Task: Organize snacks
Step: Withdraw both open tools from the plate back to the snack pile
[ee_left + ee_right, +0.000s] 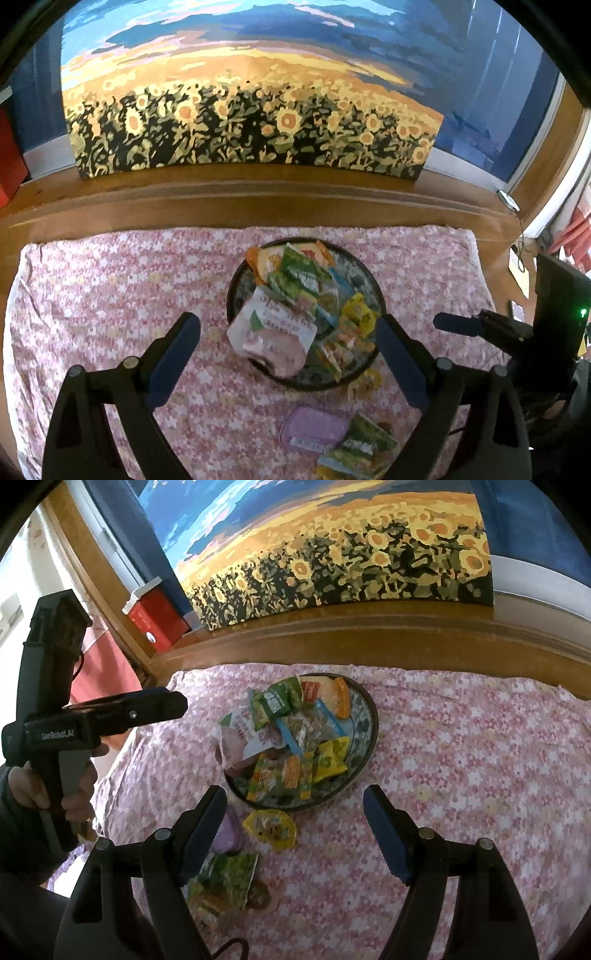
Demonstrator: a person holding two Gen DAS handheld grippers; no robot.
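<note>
Currently both grippers hang empty, jaws spread wide. Round dish (364, 716) on the pink floral cloth (461, 757) is heaped with snack packets; 3 strays lie on the cloth just near-side of its rim: yellow packet (271, 828), purple packet (314, 430), green packet (227, 880). Right gripper (295, 834) hovers with the yellow one between its fingers, so take that first: drop straight down, pinch by an edge, avoid snagging cloth. Left gripper (288, 354) hovers over the dish's near rim, above the white-pink packet (273, 332).
</note>
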